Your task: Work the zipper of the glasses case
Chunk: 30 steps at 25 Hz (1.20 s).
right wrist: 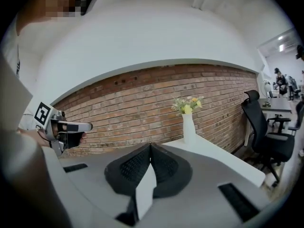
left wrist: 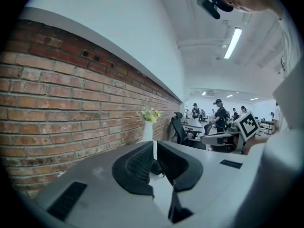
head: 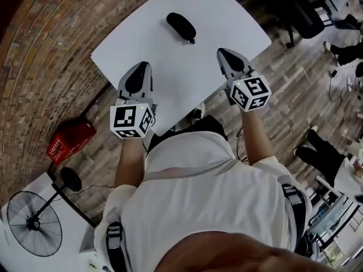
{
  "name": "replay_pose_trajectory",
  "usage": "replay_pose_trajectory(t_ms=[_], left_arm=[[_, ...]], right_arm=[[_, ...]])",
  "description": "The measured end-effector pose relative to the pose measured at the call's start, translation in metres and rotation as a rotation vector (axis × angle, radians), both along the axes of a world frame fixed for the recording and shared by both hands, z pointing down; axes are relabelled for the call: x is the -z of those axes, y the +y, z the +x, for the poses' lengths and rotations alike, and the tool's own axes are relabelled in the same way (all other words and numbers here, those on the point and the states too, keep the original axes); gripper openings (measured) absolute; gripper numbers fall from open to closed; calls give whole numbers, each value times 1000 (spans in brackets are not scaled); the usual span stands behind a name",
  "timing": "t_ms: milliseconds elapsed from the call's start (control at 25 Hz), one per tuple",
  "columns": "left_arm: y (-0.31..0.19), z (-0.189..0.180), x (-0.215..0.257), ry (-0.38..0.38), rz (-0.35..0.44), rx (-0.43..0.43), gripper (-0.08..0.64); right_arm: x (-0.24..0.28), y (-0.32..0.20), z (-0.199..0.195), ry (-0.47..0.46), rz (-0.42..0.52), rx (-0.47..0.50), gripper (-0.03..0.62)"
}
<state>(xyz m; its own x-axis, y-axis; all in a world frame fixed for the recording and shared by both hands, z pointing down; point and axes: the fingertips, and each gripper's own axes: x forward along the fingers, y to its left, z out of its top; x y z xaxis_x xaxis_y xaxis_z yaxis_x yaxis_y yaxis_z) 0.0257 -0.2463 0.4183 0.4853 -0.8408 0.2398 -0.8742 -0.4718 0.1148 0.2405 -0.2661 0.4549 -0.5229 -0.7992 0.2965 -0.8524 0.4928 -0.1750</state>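
Note:
The black glasses case (head: 180,27) lies closed on the far part of the white table (head: 130,44), its zipper too small to make out. My left gripper (head: 143,65) hovers over the table's near left side, short of the case, jaws shut and empty. Over the near right edge is my right gripper (head: 222,52), also shut with nothing in it. In the left gripper view the jaws (left wrist: 155,142) meet tip to tip, and the right gripper's marker cube (left wrist: 248,125) shows at the right. The right gripper view shows its jaws (right wrist: 149,144) closed together and the left gripper (right wrist: 61,127) at the left.
A white vase of flowers (right wrist: 188,125) stands at the table's far end against the brick wall (right wrist: 142,103). On the floor to the left are a red box (head: 71,142) and a fan (head: 34,225). Office chairs (head: 300,16) and people stand to the right.

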Motion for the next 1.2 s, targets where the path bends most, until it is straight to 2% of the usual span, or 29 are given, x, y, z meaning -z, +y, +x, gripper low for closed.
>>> replay_pose_trajectory(t_ms=[240,480,800,920,1200], left_arm=[[-11,6,-3,7,-6,23,31],[-21,12,-11,12,-17,6,31],[-32,11,-23,21,-40,2,31],[-36,11,-26,21,-49,6,31],[-38,12,-35,15,-77,10,31]], right_arm=[[-11,-15,0,-18,-47,32,58],[-40,-31,-6,-55,-157,49,195],[-84,-59,-15,-105,-296,40,342],[-102,-72,-20,-117,-347,48,367],[-156,-98,-32,-77,-443,44,414]])
